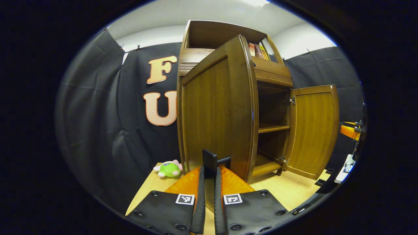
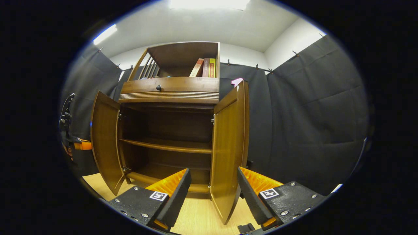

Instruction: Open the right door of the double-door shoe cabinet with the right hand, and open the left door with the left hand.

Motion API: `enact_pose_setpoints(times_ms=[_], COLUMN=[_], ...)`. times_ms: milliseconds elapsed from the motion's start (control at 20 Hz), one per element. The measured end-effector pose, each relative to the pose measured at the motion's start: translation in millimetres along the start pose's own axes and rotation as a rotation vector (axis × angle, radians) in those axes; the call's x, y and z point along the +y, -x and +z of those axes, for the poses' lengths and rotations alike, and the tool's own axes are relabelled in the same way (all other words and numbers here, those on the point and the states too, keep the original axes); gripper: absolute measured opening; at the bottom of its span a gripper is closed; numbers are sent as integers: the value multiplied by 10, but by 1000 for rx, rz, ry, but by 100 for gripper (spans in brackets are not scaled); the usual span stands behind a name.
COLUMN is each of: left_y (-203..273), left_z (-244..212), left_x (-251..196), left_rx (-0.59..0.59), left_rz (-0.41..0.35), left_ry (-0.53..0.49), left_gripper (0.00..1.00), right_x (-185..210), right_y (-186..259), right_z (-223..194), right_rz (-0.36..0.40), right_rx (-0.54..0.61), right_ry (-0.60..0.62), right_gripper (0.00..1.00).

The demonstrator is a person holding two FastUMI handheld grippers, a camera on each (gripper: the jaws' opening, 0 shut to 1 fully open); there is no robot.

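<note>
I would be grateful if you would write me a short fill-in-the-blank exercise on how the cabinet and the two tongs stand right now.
1. Both doors of the shoe cabinet stand ____.
2. In the left gripper view, the left tongs are shut on the black ____ of the left door.
3. In the right gripper view, the right tongs are ____, with the right door edge between the fingers.
4. The books stand on the cabinet's ____ shelf.

Missing words: open; handle; open; top

walls: black cloth (image 2: 310,107) | ceiling: white (image 2: 209,26), lit | floor: light wood (image 1: 287,189)
</note>
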State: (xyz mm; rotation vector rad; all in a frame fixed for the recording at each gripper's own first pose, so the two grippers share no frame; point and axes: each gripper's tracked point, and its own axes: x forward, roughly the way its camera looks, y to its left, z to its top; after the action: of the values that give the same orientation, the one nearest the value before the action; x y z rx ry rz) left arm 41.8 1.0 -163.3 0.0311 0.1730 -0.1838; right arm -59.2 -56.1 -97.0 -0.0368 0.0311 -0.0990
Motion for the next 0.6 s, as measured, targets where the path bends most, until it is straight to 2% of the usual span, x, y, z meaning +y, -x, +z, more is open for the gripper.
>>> enact_pose_setpoints(times_ms=[50, 100, 250, 300, 600], left_y=[60, 54, 131, 145, 189], left_z=[-10, -18, -3, -9, -16], left_x=[83, 153, 317, 351, 501], left_rx=[8, 0, 2, -1, -4], left_rz=[17, 27, 50, 51, 57], left_ry=[-6, -7, 6, 12, 21], left_gripper=[19, 13, 13, 13, 13], right_x=[23, 49, 121, 146, 223], right_y=[-12, -18, -55, -76, -107], right_z=[8, 10, -4, -8, 0], right_rz=[3, 6, 15, 18, 30], right_rx=[-3, -5, 2, 6, 6], right_ry=[-4, -9, -25, -27, -33], right_gripper=[87, 87, 87, 97, 97])
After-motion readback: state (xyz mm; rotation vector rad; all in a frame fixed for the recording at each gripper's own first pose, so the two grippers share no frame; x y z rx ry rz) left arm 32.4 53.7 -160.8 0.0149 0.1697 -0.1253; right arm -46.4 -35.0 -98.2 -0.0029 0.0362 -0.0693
